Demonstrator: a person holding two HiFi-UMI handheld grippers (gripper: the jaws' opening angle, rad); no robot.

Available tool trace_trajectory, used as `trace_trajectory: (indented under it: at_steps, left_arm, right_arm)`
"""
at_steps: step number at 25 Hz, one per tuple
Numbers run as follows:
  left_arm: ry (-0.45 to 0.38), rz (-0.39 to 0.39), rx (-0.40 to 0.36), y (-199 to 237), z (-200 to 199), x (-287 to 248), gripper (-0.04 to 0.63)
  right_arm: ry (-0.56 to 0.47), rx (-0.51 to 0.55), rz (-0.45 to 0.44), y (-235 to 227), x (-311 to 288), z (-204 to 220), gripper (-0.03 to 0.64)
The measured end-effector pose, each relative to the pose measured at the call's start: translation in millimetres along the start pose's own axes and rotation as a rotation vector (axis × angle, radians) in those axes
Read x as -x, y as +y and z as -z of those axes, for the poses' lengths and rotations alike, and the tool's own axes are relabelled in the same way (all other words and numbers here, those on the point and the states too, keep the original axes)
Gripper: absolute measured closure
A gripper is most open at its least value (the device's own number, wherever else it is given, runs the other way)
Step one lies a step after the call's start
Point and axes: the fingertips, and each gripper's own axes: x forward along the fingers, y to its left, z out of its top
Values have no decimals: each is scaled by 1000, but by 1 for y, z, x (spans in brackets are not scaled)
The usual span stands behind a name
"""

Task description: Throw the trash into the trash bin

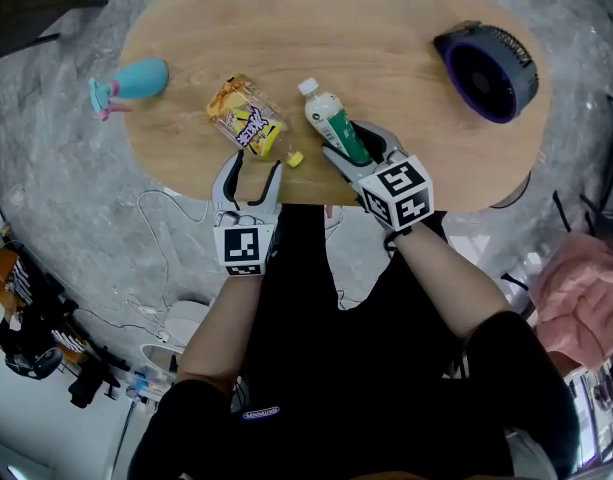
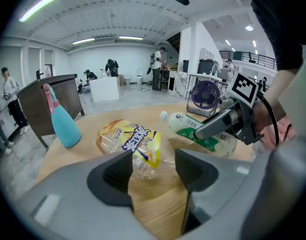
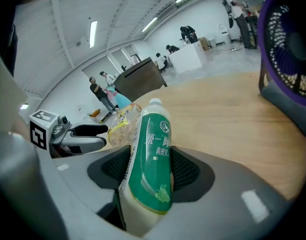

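Note:
A green-label plastic bottle (image 1: 336, 126) (image 3: 155, 154) with a white cap lies on the oval wooden table (image 1: 386, 28). My right gripper (image 1: 358, 153) (image 3: 150, 169) is shut on its lower body, and both pads touch its sides. A crumpled yellow-label bottle (image 1: 246, 118) (image 2: 130, 141) lies to its left. My left gripper (image 1: 254, 173) (image 2: 153, 169) stands open just short of that bottle, with only bare table between its pads. No trash bin shows in any view.
A purple fan (image 1: 486, 68) (image 3: 292, 59) stands at the table's far right. A blue spray bottle (image 1: 136, 80) (image 2: 63, 121) lies at the left end. A small yellow cap (image 1: 295, 158) rests beside the crumpled bottle. Pink cloth (image 1: 576, 288) lies off the table, right.

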Motion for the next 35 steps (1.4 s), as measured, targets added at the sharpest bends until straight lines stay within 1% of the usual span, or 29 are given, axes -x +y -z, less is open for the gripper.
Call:
trace_trajectory:
  at_steps: [2,4,7,10,11,13,14,17,23,28,35]
  left_arm:
    - [-3,-1,-25,-8,-4,2,341]
    - [-24,-9,-61,-18,-14,4,341]
    - [-77,-2,-142,-41,-40,0,341]
    - [-155,64,-215,-83,-75,-8,341]
    - [-177,91,-252,-98,-87,-12,341]
    - [-189,141,-323,-119,-99,-20,341]
    - [-190,165,-343,-127,-102,-24,341]
    - [-196,238,-387,-156,-107,-37,341]
    - [-202,376,-454,-247,-122,-55,341]
    - [-227,465,-529,-306,-133,-70,341]
    - [-216,577,-576,-380,-135,-83,341]
  right_arm:
    - [-38,-20,-6,-2,15,-5,337]
    - [-73,-32,-11,-6,32,-9,337]
    - [-131,-44,-8,-15,60,-13,337]
    - [-209,-44,28,-29,100,-14,337]
    - [-231,-45,42,-34,112,-13,337]
    - [-261,-59,65,-42,127,-10,337]
    - [-272,-71,74,-45,130,-8,337]
    - [-305,-98,91,-54,146,2,337]
    - [-392,-146,148,-86,223,34,336]
    - [-449,-211,236,-122,277,66,336]
    - [-503,-303,390,-172,346,113,336]
